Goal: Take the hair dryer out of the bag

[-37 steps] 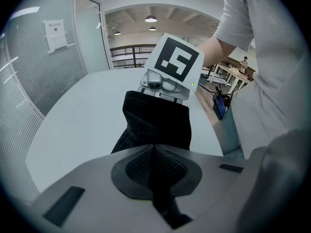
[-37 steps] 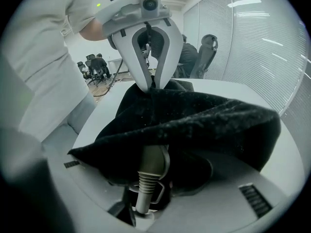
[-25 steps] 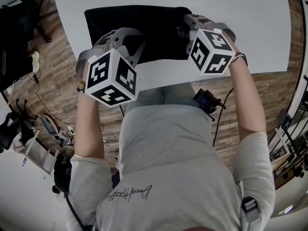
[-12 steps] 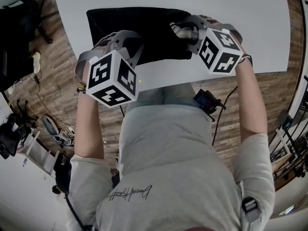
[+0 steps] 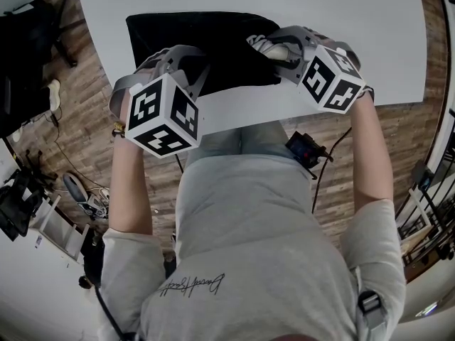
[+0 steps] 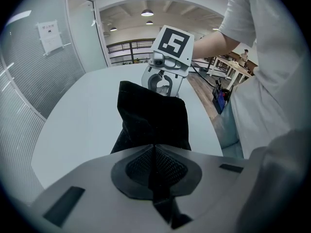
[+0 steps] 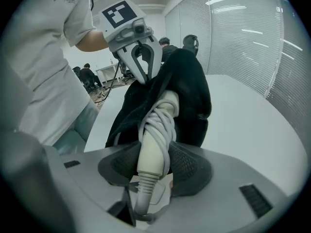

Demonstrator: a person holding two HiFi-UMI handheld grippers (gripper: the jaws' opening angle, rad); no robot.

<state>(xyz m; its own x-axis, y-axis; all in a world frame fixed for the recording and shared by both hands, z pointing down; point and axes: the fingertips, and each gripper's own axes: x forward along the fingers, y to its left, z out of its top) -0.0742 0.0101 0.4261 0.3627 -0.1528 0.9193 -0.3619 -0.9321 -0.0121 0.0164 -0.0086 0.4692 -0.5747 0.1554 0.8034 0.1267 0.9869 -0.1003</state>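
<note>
No legible text or labels

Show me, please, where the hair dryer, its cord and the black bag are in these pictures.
hair dryer (image 7: 149, 154): right gripper view, on its cream handle.
cord (image 7: 158, 125): right gripper view, on loops wound round the handle.
black bag (image 5: 206, 48): head view, on the middle of its cloth.

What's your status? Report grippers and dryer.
Left gripper shut on black cloth bag. Right gripper shut on white cord-wrapped hair dryer handle. Far end inside bag.
</note>
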